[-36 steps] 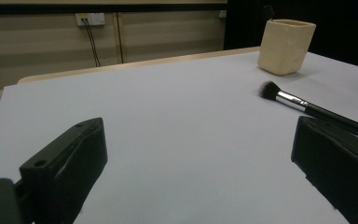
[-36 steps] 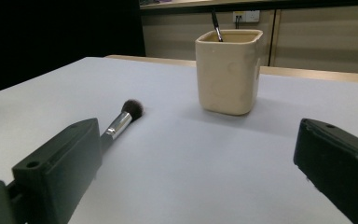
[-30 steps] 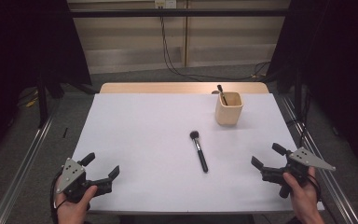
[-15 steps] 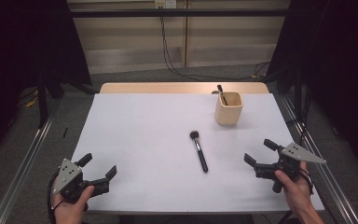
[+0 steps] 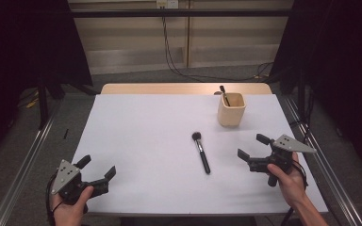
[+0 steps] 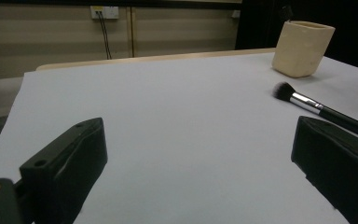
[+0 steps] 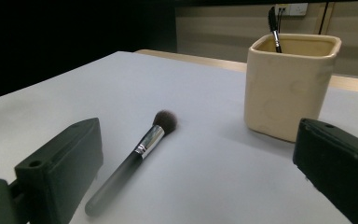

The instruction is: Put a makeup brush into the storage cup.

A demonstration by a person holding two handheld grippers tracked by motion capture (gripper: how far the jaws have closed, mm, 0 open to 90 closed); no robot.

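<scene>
White sheet covers the table (image 5: pixel 146 122). Left gripper (image 5: pixel 95 170) sits at near-left corner, jaws spread wide, nothing btwn them, held in a hand (image 5: pixel 68 205). Makeup brush (image 5: pixel 201 152) lies flat approx mid-table, bristle head at far end, black handle pointing near and slightly right; well apart from left gripper. Beige cup (image 5: pixel 231 109) stands upright far-right of brush w/ a dark-handled tool in it. Right gripper (image 5: pixel 253 147) hovers near-right, jaws wide apart and empty, aimed toward brush, close to it but not touching.
</scene>
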